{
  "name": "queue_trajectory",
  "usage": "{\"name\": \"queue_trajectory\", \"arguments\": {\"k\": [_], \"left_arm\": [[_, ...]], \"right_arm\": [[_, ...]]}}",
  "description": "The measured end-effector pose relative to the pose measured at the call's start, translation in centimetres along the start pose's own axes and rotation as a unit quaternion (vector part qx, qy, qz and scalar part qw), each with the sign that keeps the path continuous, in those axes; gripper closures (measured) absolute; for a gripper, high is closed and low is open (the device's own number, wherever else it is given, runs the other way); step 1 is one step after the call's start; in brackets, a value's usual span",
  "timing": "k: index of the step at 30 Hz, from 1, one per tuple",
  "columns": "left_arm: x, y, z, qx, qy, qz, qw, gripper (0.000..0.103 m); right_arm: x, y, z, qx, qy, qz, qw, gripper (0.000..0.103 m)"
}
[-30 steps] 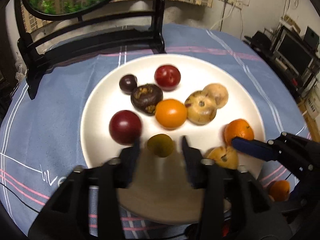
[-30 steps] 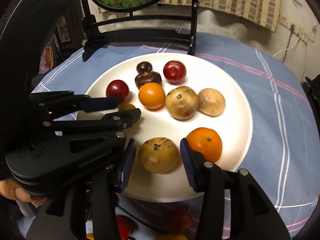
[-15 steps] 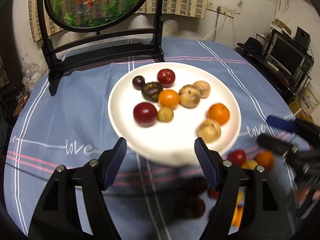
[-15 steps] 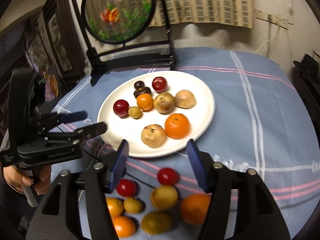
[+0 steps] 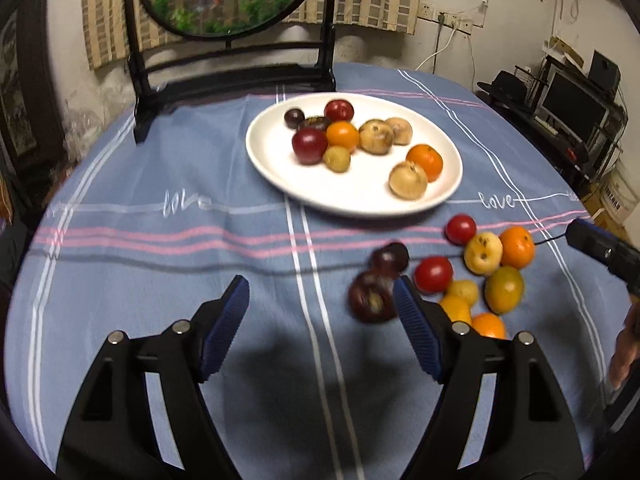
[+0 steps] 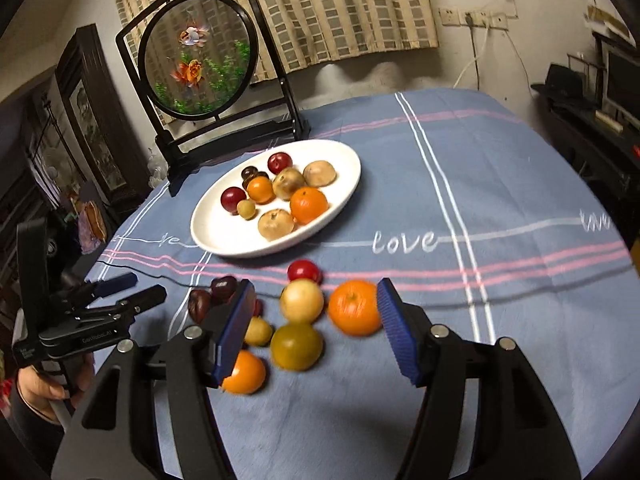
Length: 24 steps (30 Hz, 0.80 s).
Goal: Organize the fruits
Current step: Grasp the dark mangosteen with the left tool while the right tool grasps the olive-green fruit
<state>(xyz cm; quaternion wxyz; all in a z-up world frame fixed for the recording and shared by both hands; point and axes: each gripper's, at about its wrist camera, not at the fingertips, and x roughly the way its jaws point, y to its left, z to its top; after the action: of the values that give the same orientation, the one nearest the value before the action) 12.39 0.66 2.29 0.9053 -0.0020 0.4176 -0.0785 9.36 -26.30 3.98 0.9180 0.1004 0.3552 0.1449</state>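
White plate (image 5: 352, 196) sits mid-table on the blue tablecloth (image 5: 160, 264), carrying nine fruits: two red plums, a small dark one, a dark wrinkled one, two oranges, a small yellow-green one, three tan ones. One orange (image 5: 425, 161) touches a tan fruit (image 5: 408, 180) near the plate's right rim.

Loose pile of fruit (image 6: 298, 320) lies on the cloth just in front of the plate, not on it: big orange (image 6: 354, 307), pale yellow fruit (image 6: 301, 301), green-yellow fruit (image 6: 296, 346), red tomato (image 6: 304, 271), two dark fruits (image 6: 212, 296) at its left edge, a smaller orange (image 6: 244, 372) nearest the camera.

Right gripper (image 6: 316, 328) hovers above the pile, jaws spread wide, holding nothing; big orange is just beside its right pad. Left gripper (image 5: 320, 324) also spread wide and empty, over bare cloth, dark fruits just beside its right finger.

Round fish picture in a black stand (image 6: 196, 56) behind the plate.
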Motion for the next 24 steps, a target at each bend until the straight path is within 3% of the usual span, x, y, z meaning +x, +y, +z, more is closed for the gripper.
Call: {"name": "queue_trajectory", "arguments": {"k": [13, 17, 24], "left_arm": [[1.5, -1.1, -3.1, 0.001, 0.016, -0.002, 0.9999, 0.024], [1.5, -1.2, -3.3, 0.009, 0.008, 0.002, 0.9999, 0.023], [2.1, -0.2, -3.6, -0.015, 0.017, -0.025, 0.9994, 0.023]], "right_arm": [[1.1, -2.8, -2.9, 0.059, 0.004, -0.006, 0.998, 0.039], [1.7, -1.6, -3.2, 0.029, 0.02, 0.0, 0.999, 0.039], [2.6, 0.7, -3.9, -0.016, 0.046, 0.01, 0.999, 0.039]]}}
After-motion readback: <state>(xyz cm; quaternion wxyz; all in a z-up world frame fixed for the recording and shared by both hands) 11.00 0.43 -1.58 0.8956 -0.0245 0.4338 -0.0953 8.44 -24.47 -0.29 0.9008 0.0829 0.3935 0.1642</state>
